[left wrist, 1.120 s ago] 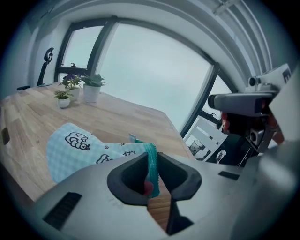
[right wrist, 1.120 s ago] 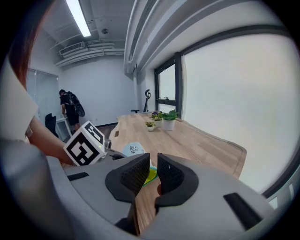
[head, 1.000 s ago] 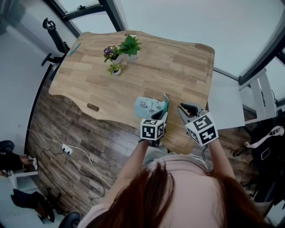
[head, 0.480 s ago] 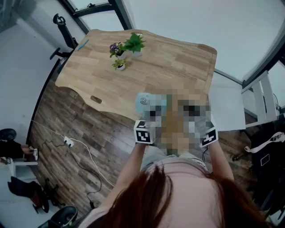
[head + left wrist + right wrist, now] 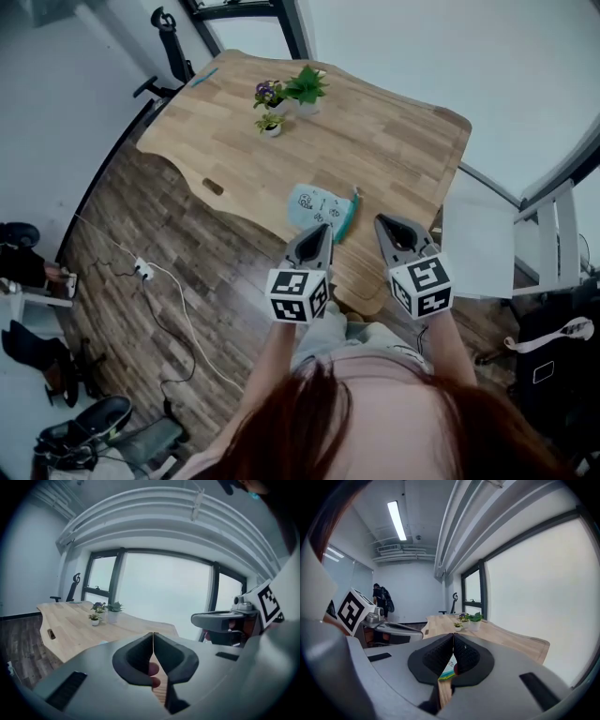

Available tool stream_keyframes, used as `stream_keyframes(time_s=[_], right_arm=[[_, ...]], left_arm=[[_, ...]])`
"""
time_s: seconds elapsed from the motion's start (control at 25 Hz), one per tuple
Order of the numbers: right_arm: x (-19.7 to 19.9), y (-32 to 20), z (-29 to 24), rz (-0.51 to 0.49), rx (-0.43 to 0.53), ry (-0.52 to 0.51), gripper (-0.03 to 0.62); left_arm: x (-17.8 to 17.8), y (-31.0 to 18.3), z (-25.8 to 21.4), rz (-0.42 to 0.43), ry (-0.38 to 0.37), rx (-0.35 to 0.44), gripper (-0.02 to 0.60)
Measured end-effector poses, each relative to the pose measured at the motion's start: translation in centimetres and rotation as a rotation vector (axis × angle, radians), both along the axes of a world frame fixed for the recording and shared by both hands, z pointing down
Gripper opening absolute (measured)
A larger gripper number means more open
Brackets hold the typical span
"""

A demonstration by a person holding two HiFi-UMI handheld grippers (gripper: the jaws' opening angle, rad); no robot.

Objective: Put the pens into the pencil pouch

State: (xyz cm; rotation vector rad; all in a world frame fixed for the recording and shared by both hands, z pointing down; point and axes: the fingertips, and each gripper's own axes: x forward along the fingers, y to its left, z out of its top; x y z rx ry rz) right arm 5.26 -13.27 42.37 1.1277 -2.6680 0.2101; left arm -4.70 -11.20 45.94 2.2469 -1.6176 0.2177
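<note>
Sitting by the table's [image 5: 394, 141] near edge, the pencil pouch [image 5: 314, 203] is showing one teal pen [image 5: 349, 216] along its right side, in or beside unclear; left gripper [image 5: 317, 234] and right gripper [image 5: 386, 227] are hovering closed and empty, probably finishing.

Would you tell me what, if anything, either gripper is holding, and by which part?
Nothing is held: the left gripper and the right gripper both have their jaws shut empty, and the pencil pouch lies free on the table.
</note>
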Motion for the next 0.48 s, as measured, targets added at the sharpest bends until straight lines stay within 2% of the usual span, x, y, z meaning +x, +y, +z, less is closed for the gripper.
stream_keyframes(time_s=[0.24,0.48], right_arm=[[-0.1,1.2,-1.6,0.003,0.012,-0.053,0.002],[0.6,2.2,-3.4,0.035,0.046,-0.083,0.0]], left_arm=[[-0.2,2.0,-3.5,-0.054,0.026,0.04,0.002],[0.0,3.9,-6.4,-0.048,-0.027,0.085,0.002]])
